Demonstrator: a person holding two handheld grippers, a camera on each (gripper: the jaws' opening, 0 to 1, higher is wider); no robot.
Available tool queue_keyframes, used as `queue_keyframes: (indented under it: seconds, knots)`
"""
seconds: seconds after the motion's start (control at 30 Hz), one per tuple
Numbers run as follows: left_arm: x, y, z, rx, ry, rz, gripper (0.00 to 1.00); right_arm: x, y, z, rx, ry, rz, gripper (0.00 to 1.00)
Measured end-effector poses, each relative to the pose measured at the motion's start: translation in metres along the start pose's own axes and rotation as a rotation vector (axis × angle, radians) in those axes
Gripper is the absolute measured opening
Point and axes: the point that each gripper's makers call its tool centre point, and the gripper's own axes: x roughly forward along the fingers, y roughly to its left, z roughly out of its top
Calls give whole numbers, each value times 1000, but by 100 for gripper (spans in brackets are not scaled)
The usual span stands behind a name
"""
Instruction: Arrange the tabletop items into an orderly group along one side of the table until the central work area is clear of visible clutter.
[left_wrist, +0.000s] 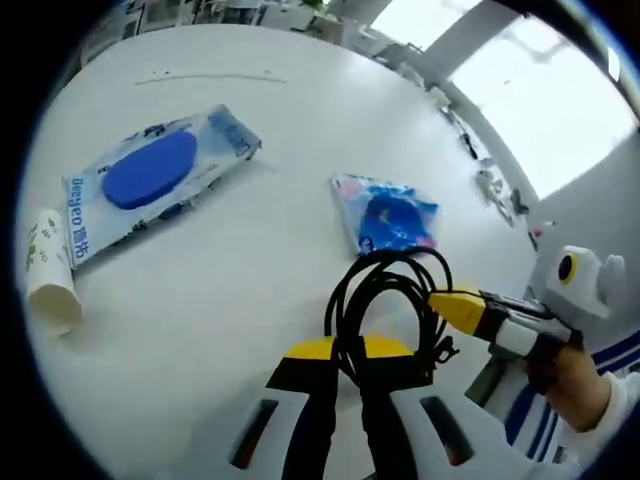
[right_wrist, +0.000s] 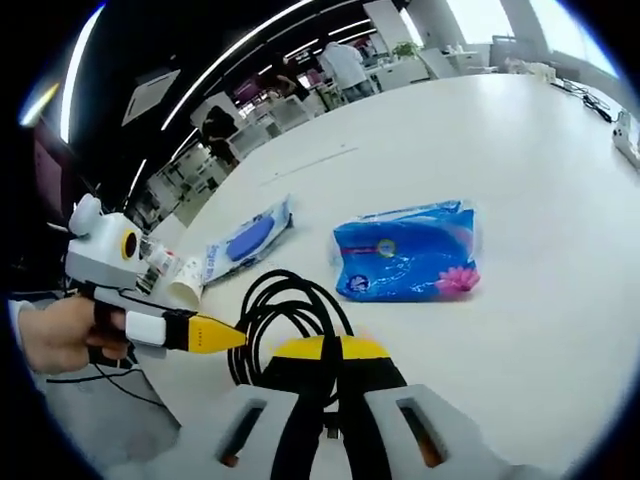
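Observation:
A coil of black cable (left_wrist: 385, 285) hangs just above the white table (left_wrist: 300, 110). My left gripper (left_wrist: 348, 350) is shut on its near side. My right gripper (left_wrist: 460, 305) comes in from the right, its yellow tip on the coil's right side. In the right gripper view the cable (right_wrist: 285, 310) sits between the shut jaws of my right gripper (right_wrist: 332, 350), and the left gripper (right_wrist: 215, 338) meets it from the left. Beyond lie a blue tissue pack (left_wrist: 385, 215) (right_wrist: 405, 250), a wipes pack with a blue oval lid (left_wrist: 150, 180) (right_wrist: 245, 240) and a tipped paper cup (left_wrist: 50, 270) (right_wrist: 185, 285).
A thin white strip (left_wrist: 210, 77) (right_wrist: 310, 165) lies far across the table. Small dark items (left_wrist: 495, 185) line the table's edge by the window. A hand (right_wrist: 60, 335) holds the left gripper. Desks and people (right_wrist: 345, 60) stand in the background.

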Motion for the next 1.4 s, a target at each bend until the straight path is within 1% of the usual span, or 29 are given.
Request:
queue_keyframes:
  seconds: [0.1,0.27,0.57,0.73,1.07,1.13,1.17,1.3,1.4]
  knots:
    - [3,-1,-4,4,7,1,3,-1,-2,-5,5,8,-4,0]
    - [8,0,-7,-19,10,6,3,2,-7,-7,4,13,-6,0]
    - [17,2,-12,-8,29,10,3,8,-18,-20,21,31,-12,0]
    - [21,0,-14,6,40,16,3,6,-21,-25,36,37,-17,0]
    - [27,3,-11,10,42,26,3,8,-23,-24,40,41,-13,0]
    - [29,4,-11,7,44,27,3,9,-25,-25,53,46,-12,0]
    - [30,5,-11,6,45,30,3,10,-26,-25,76,47,-10,0]
    - [32,7,-11,8,51,35,3,12,-26,-24,65,43,-3,0]
    - [34,10,-13,-6,56,37,3,14,-27,-24,55,43,6,0]
